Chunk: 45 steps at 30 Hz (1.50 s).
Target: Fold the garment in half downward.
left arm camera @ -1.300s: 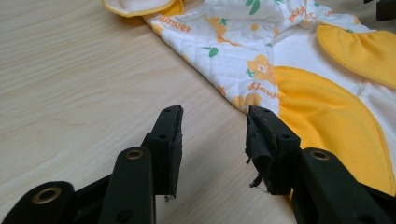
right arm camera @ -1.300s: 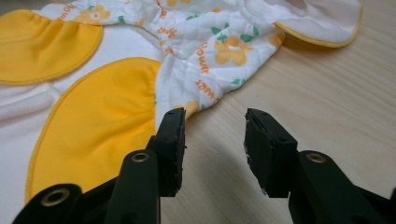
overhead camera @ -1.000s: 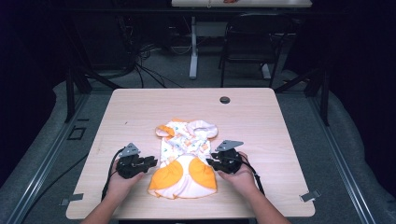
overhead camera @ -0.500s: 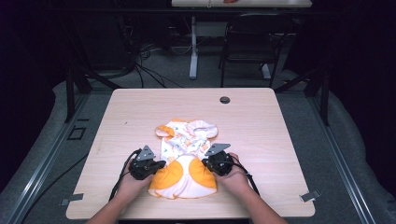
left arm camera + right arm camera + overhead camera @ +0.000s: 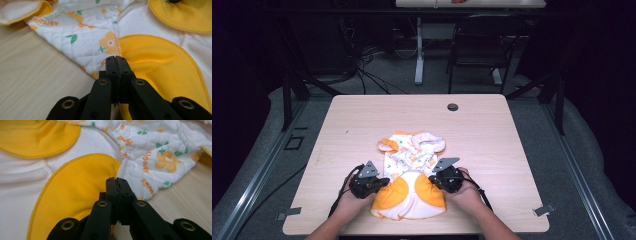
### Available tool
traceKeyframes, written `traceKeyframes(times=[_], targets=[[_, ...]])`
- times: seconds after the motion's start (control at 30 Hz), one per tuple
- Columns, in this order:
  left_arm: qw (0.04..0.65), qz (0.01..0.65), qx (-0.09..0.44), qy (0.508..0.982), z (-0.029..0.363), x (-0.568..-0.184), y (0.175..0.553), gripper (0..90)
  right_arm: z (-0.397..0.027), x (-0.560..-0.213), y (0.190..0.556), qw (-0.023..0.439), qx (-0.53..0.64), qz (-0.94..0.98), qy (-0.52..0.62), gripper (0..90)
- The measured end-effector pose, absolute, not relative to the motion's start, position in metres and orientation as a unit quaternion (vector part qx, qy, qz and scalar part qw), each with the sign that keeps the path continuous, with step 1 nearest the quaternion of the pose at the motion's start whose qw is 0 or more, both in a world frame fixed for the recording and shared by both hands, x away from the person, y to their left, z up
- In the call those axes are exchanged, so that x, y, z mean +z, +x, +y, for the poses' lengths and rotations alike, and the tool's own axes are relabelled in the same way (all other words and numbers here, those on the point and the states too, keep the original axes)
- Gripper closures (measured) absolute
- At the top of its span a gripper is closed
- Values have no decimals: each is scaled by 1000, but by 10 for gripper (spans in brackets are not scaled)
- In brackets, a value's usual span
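We see both forearms come in from 6 o'clock of the high view, each hand wrapped around its tool and angled inward toward the other. The left hand [image 5: 348, 200] sits at about 7 o'clock of the garment [image 5: 412, 175], the right hand [image 5: 467, 192] at about 5 o'clock of it.

The garment, a small quilted piece in white with orange flowers and two yellow patches, lies flat on the near middle of the wooden surface [image 5: 492, 135], its collar end toward 12 o'clock. It lies between the two tools, each one at an outer edge of the lower half.

In the left gripper view, we find the left claw [image 5: 116, 59] pressed together, its jaws meeting with no gap, the tips at the hem where the white quilting meets the left yellow patch [image 5: 160, 65]. In the right gripper view, the right claw [image 5: 116, 180] is likewise pressed together, tips over the edge of the right yellow patch [image 5: 77, 192], beside the printed fabric. We cannot tell whether either claw has cloth pinched between its tips.
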State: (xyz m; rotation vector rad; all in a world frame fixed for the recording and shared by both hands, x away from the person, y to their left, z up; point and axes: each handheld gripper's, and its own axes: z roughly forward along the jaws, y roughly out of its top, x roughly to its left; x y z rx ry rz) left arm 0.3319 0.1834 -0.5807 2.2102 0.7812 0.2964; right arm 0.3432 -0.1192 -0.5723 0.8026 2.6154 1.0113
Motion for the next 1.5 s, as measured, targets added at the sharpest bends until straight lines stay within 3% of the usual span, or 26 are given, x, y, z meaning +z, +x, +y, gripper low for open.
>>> traceKeyframes(times=[0.6, 0.7, 1.13, 1.5], targets=[[368, 285, 86, 881, 182, -578, 307, 899, -122, -567, 328, 52, 329, 913, 235, 885], [363, 281, 85, 884, 182, -576, 305, 893, -122, -566, 327, 34, 328, 915, 232, 840], [393, 313, 91, 860, 193, -565, 328, 755, -123, -551, 338, 77, 357, 898, 247, 811], [394, 331, 98, 852, 189, -546, 363, 609, -125, -530, 376, 70, 381, 876, 287, 646]])
